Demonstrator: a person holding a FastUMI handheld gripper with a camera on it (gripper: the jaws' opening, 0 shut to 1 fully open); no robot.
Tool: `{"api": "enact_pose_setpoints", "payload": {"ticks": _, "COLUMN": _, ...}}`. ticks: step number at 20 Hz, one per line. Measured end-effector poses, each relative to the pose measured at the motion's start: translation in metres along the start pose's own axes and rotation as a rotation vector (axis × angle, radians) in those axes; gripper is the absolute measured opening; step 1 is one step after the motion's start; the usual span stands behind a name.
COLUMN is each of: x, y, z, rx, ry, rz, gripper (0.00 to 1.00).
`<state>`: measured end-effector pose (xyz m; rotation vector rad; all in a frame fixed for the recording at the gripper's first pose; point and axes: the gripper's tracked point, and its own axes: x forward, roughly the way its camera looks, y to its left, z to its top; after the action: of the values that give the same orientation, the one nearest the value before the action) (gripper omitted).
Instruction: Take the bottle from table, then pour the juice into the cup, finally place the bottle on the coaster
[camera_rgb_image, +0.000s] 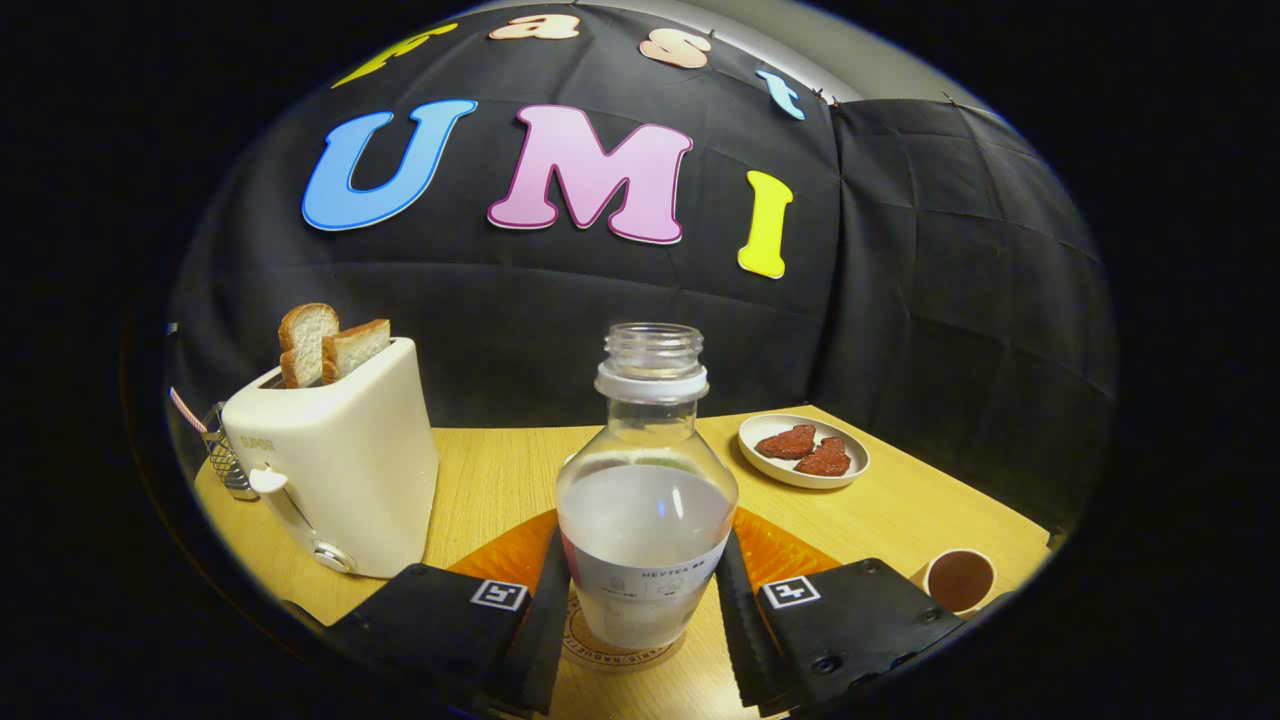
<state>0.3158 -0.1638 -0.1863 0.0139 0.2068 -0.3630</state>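
Bottle (646, 500) is seen upright between the two fingers of the gripper (645, 625), its base set on a round coaster (625, 655) that lies on the table (500, 480). The fingers (545, 620) flank the bottle's lower body closely, but whether both are pressing on it or a sliver of gap is left cannot be told from here. The bottle is uncapped, clear, and partly filled with a pale liquid; a label is wrapped round its lower half. An orange mat (775, 550) is glimpsed under and behind the coaster. Off to the right, just beyond the right finger, a small cup (958, 580) with dark contents is spotted. Farther back on the right, a plate (803, 452) with two reddish pieces is laid out. On the left, a toaster (335, 470) is stood with two bread slices (330, 345) raised from its slots, and a wire holder (228, 462) is tucked behind it.
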Motion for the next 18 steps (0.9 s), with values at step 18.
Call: {"api": "enact_pose_setpoints", "payload": {"ticks": 18, "x": -0.019, "y": 0.004, "z": -0.005, "rx": -0.047, "ry": 0.016, "rz": 0.052, "gripper": 0.97}}
